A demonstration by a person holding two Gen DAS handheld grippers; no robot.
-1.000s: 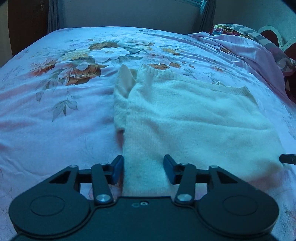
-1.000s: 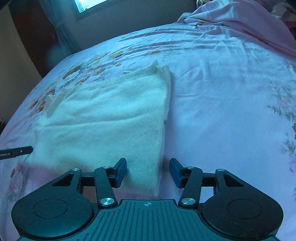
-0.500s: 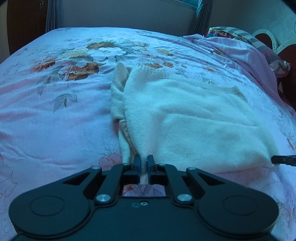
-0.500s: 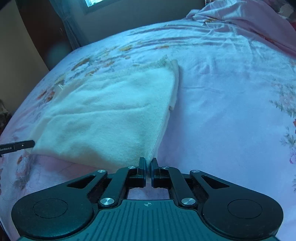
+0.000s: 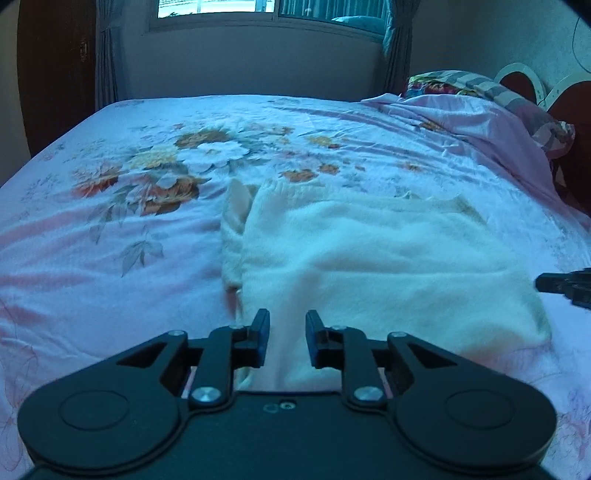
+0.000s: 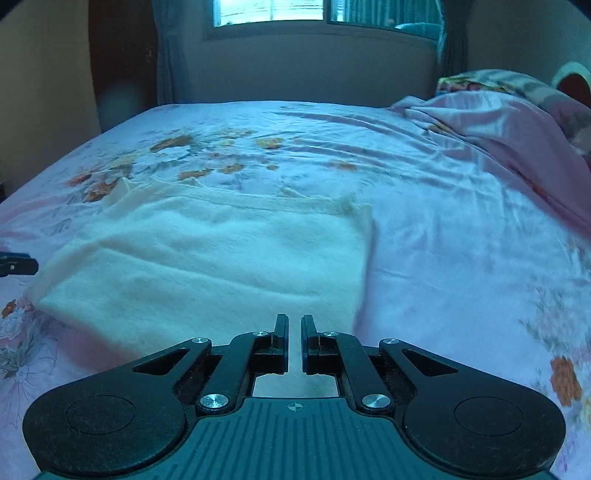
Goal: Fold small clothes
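A white knitted sweater (image 5: 369,258) lies folded on the floral pink bedsheet (image 5: 110,258). Its near left corner rises into my left gripper (image 5: 287,332). The jaws there are opening slightly, but the bunched cloth fills the gap between the pads. In the right wrist view the sweater (image 6: 221,258) spreads out to the left. Its near right corner is pinched in my right gripper (image 6: 294,332), which is shut on it with only a thin slit showing. Each view catches the other gripper's dark tip, the right gripper (image 5: 561,284) and the left gripper (image 6: 18,264), at the sweater's near edge.
The bedsheet (image 6: 461,258) stretches far beyond the sweater. A crumpled pink blanket (image 5: 480,122) and patterned pillows (image 5: 461,81) lie at the far right by the headboard. A wall with a window (image 6: 269,9) stands behind the bed.
Both grippers went from open astride the sweater's near edge to closed on it, then rose and tipped back, lifting that edge. The left jaws have since parted a little.
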